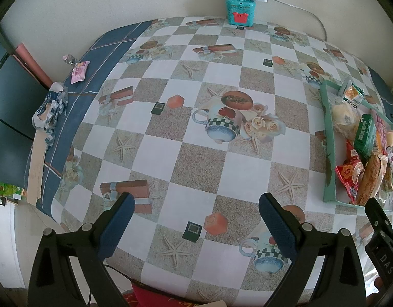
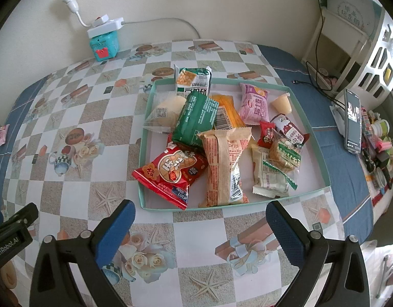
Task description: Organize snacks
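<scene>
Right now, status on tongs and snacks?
Left tongs open, empty. Right tongs open, empty, short of tray. Snacks piled in tray; red packet overhangs near rim. One pink packet stray far left.

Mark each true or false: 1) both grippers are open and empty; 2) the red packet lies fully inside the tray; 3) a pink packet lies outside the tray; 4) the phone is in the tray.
1) True: the left gripper and right gripper are open, holding nothing.
2) False: the red packet overhangs the tray at its near corner.
3) True: a pink packet lies on the table's far edge.
4) False: the phone stands outside the tray.
</scene>
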